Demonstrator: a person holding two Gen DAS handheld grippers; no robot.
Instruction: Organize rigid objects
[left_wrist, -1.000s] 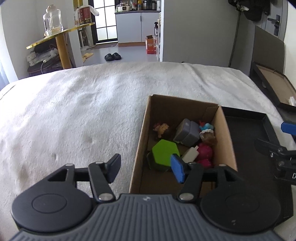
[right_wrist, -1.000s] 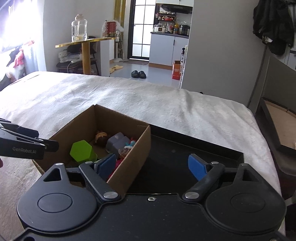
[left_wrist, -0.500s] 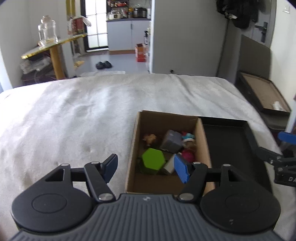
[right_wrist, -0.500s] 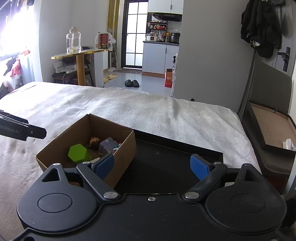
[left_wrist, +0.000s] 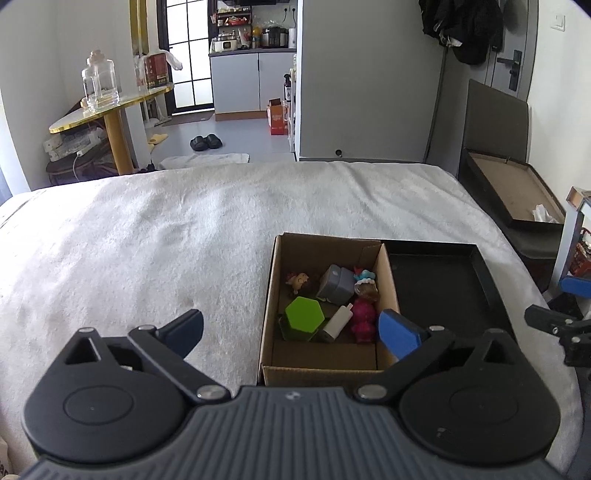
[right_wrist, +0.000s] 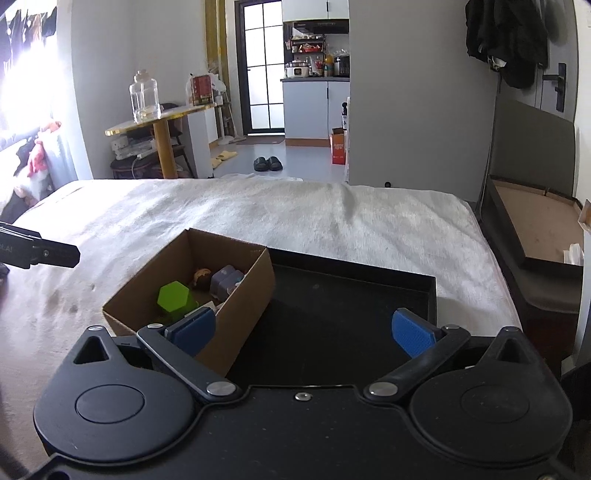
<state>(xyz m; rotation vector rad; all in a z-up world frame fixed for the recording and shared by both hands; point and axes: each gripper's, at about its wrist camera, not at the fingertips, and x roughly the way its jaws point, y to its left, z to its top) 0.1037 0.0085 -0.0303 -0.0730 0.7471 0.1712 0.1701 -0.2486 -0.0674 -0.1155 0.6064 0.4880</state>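
While both tongs hang above the bed, w/ the cardboard box as landmark:

L wrist view:
- left gripper (left_wrist: 290, 332): spread wide, holds nothing, over box's near-left corner.
- cardboard box (left_wrist: 271, 295): on white blanket (left_wrist: 147, 240); black tray (left_wrist: 480, 273) touching its right side.
- box contents: green hexagon block (left_wrist: 304, 314), grey cube (left_wrist: 337, 284), white bottle (left_wrist: 340, 321), pink figure (left_wrist: 364, 317), small doll (left_wrist: 298, 281).

R wrist view:
- right gripper (right_wrist: 303, 328): spread wide, empty, over the tray (right_wrist: 332, 317) right of box (right_wrist: 243, 314).
- green block (right_wrist: 173, 295): inside box, near-left of the grey cube (right_wrist: 223, 280).
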